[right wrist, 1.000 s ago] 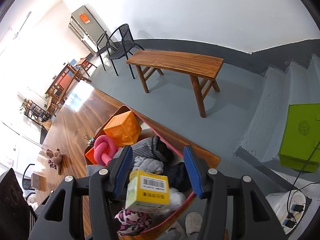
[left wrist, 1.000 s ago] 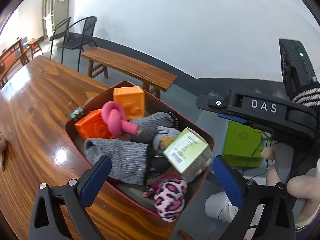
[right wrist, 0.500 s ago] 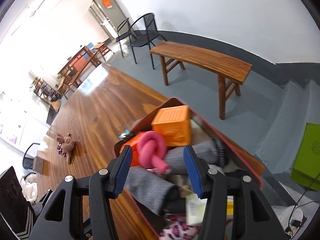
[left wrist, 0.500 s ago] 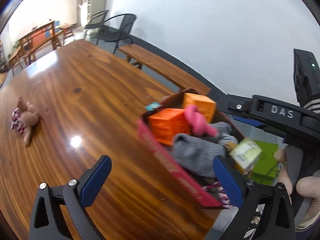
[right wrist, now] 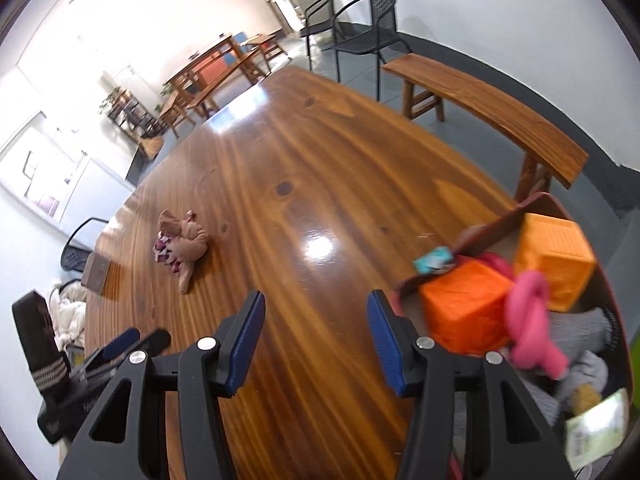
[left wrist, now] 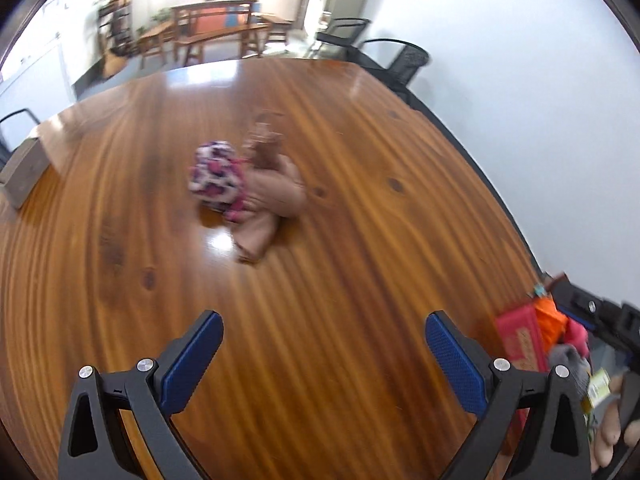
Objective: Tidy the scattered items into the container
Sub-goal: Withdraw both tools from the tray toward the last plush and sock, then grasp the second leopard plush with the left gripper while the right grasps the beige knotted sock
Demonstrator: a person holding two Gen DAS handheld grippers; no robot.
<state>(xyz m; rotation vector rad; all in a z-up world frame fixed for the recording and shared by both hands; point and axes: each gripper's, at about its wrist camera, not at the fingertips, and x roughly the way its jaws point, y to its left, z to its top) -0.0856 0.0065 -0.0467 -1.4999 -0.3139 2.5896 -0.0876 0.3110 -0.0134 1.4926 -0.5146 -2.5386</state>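
Nearest to us, the left gripper [left wrist: 322, 360] tilts down over the wooden table [left wrist: 360, 240] with its blue pads [left wrist: 192, 360] spread wide and only bare tabletop between them. The right gripper [right wrist: 316, 340] points down at a like slant, its tongs partly apart and gripping nothing. At the right edge of the left wrist view we see fingers of a hand [left wrist: 608, 436] around the other tool's handle; the right wrist view instead catches the left tool's dark body [right wrist: 100, 364] at its lower left. The container [right wrist: 496, 220], a red-sided box at the table's near right corner, shows best in the right wrist view: two orange cubes [right wrist: 464, 308], a knotted pink toy [right wrist: 528, 320], grey socks [right wrist: 588, 328] and a pale green carton [right wrist: 596, 428] lie inside it. The left wrist view shows only a blurred sliver of the box. Farther out, well apart from the box, a soft tan toy with a pink-patterned cloth [left wrist: 248, 184] lies alone on the table; its long axis runs roughly near to far, though blur hides which end is which. Beyond the table's right side we see a wooden bench [right wrist: 492, 108] and black chairs [right wrist: 360, 28].
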